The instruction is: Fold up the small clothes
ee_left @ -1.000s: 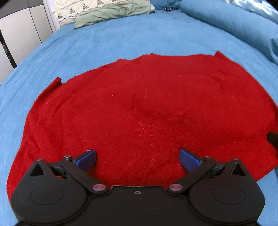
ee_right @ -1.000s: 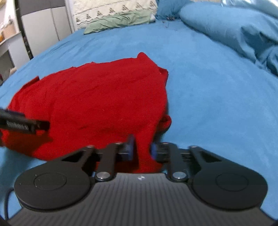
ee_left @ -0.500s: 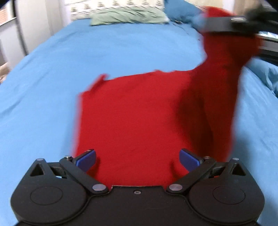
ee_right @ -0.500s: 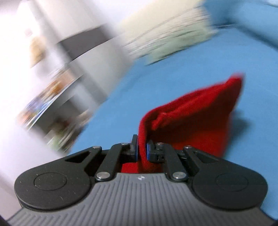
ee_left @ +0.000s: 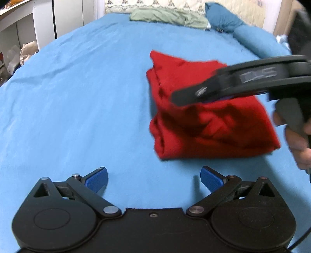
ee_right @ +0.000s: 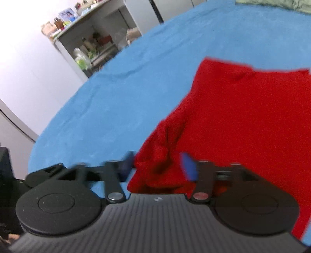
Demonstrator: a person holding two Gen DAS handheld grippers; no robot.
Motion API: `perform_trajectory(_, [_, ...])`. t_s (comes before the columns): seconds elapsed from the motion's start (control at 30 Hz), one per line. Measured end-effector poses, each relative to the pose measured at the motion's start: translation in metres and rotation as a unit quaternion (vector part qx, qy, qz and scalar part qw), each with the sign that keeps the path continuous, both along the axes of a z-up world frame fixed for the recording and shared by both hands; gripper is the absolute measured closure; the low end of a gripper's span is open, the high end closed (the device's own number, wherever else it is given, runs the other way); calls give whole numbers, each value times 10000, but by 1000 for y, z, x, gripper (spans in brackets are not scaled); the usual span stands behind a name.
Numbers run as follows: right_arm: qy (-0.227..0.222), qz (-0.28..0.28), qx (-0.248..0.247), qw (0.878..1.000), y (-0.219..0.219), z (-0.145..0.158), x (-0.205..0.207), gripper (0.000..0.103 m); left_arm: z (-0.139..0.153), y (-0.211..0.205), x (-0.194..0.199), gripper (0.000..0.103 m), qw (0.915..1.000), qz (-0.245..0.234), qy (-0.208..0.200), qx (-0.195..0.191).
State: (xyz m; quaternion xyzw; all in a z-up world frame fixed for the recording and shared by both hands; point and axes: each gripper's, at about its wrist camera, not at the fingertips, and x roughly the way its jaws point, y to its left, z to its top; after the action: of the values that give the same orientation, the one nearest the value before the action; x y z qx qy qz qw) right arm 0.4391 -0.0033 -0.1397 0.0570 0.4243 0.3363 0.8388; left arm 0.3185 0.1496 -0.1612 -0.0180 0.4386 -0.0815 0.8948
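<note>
A red garment (ee_left: 210, 124) lies folded over on the blue bed sheet (ee_left: 77, 97). My left gripper (ee_left: 154, 180) is open and empty, low over the sheet just in front of the garment's near edge. My right gripper (ee_right: 157, 165) is open, its blue pads apart on either side of the bunched left edge of the garment (ee_right: 243, 116). In the left wrist view the right gripper (ee_left: 175, 98) hovers over the garment from the right, blurred.
A green cloth (ee_left: 167, 16) and a patterned pillow (ee_left: 155, 3) lie at the head of the bed. A blue bolster (ee_left: 252, 39) lies at the far right. Shelves with bottles (ee_right: 93, 46) stand beside the bed.
The right gripper lifted the garment's right side, carried it over to the left and opened, leaving it folded. The left gripper drew back off the garment.
</note>
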Motion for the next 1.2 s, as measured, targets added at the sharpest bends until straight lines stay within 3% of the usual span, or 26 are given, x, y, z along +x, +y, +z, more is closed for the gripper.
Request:
perform_trajectory(0.07, [-341, -141, 165, 9992, -19, 18, -10, 23, 6, 0, 0, 0, 9999, 37, -66, -150])
perform_trajectory(0.17, [-893, -791, 191, 9927, -66, 42, -39, 17, 12, 2, 0, 0, 9990, 223, -170, -357])
perform_trajectory(0.2, [-1178, -1160, 6, 9862, -82, 45, -56, 9, 13, 3, 1, 0, 9984, 305, -194, -444])
perform_trajectory(0.3, [-1550, -1816, -670, 9688, -111, 32, -99, 7, 14, 4, 9, 0, 9961, 517, -179, -697])
perform_trajectory(0.43, [-1458, -2117, -1233, 9585, -121, -12, -137, 12, 19, -5, 19, 0, 9939, 672, -138, -863])
perform_trajectory(0.63, [-1290, -2356, -1436, 9525, -102, -47, -138, 20, 20, -13, 22, 0, 9950, 644, -151, -750])
perform_trajectory(0.97, [-1295, -2741, -1327, 9437, -91, -54, -109, 23, 15, -16, 35, 0, 9941, 751, -171, -760])
perform_trajectory(1.2, [-1539, -3149, -664, 9342, -99, -46, -125, 24, 15, -10, 37, 0, 9930, 811, -190, -833])
